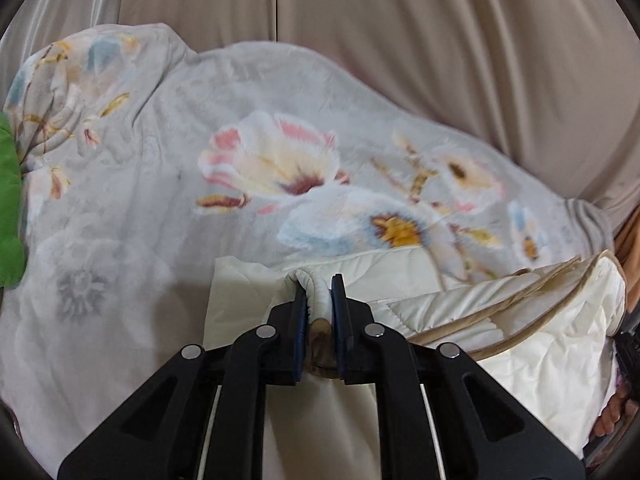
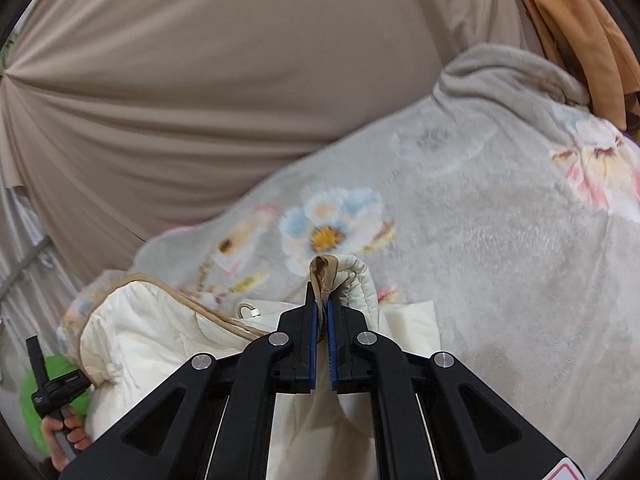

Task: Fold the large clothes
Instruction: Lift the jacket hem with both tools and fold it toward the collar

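A cream quilted garment (image 1: 520, 344) with tan trim lies folded over on a grey floral blanket (image 1: 200, 152). My left gripper (image 1: 319, 292) is shut on a bunched cream edge of the garment. My right gripper (image 2: 322, 300) is shut on another edge of the garment (image 2: 140, 340), with tan trim sticking up between the fingers. The garment hangs and stretches between the two grippers. In the right wrist view the left gripper (image 2: 38, 356) shows at the lower left, held in a hand.
The floral blanket (image 2: 500, 260) covers the surface under the garment. Beige curtains (image 1: 440, 40) hang behind it. A green cloth (image 1: 10, 208) lies at the left edge. An orange fabric (image 2: 568, 20) hangs at the upper right.
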{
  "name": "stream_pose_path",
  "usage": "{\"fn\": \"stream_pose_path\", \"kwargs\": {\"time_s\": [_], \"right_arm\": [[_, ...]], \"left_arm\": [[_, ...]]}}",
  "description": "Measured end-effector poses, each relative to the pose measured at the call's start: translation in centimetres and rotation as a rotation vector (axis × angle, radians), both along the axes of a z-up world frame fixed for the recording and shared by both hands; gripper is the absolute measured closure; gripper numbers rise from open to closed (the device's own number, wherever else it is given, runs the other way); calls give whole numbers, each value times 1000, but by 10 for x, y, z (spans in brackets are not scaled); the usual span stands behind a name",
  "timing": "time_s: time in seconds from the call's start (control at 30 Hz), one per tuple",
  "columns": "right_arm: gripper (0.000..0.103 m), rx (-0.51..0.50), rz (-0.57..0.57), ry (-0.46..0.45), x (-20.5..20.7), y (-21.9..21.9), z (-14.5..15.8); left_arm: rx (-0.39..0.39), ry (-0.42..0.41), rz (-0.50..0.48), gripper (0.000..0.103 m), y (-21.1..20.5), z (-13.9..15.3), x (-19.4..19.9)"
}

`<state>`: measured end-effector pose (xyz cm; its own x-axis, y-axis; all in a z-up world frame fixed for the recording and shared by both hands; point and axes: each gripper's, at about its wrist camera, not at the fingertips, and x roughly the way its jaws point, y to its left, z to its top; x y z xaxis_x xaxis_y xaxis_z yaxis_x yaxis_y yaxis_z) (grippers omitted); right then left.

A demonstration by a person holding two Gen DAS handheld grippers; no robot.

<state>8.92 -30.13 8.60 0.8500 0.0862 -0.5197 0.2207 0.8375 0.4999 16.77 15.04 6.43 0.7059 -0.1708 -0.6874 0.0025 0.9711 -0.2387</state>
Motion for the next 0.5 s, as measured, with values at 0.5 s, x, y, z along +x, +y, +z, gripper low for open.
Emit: {"fn": "stream_pose_path", "kwargs": {"time_s": [0.5], "right_arm": [[98, -48, 34, 190, 40, 13, -57]], "left_arm": [[22, -3, -28, 90, -10, -36, 14]]}}
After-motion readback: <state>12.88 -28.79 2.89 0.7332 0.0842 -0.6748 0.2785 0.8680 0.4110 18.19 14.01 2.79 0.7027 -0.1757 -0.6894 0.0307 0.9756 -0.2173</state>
